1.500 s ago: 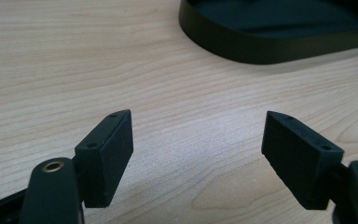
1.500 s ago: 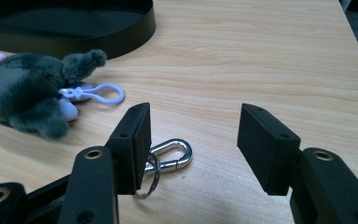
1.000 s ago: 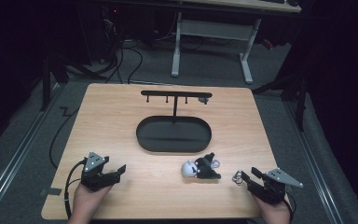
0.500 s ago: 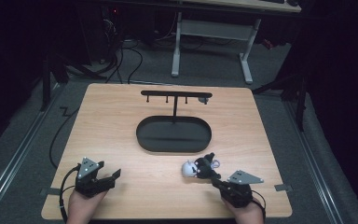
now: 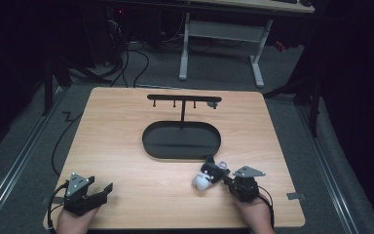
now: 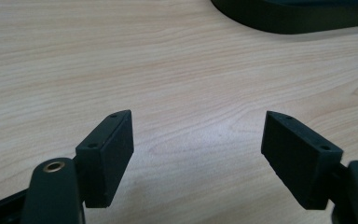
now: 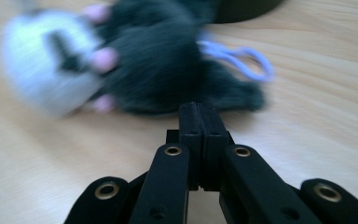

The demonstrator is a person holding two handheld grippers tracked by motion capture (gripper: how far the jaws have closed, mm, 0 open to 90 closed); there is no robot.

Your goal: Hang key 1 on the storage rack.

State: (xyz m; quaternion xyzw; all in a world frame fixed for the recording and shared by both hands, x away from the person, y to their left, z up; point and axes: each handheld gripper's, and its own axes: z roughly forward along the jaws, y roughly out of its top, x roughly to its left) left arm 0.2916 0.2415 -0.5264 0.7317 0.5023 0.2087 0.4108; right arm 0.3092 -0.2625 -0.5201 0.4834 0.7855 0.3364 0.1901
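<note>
Right gripper (image 5: 225, 179) sits at the near right of the wooden table (image 5: 126, 146), jaws fully closed pad to pad with nothing between them; they have just been closing. In the right gripper view the closed tips (image 7: 199, 112) point at a small plush toy (image 7: 135, 65), black body, white face, pink bits, with a pale purple loop (image 7: 242, 58) sticking out of it; tips are just beside the toy's dark edge, can't tell if they touch it. From the high view the plush toy (image 5: 207, 174) lies on the table just in front of the near right end of the black oval tray (image 5: 151, 141), close to its rim, right next to the right gripper's tips. A black T-shaped rack (image 5: 182, 100) stands at the back of the tray. Left gripper (image 5: 102, 192) is at the near left corner, well apart from the toy, jaws wide open over bare wood, holding nothing; the left gripper view shows the tray's edge (image 6: 279, 21) at the top.
</note>
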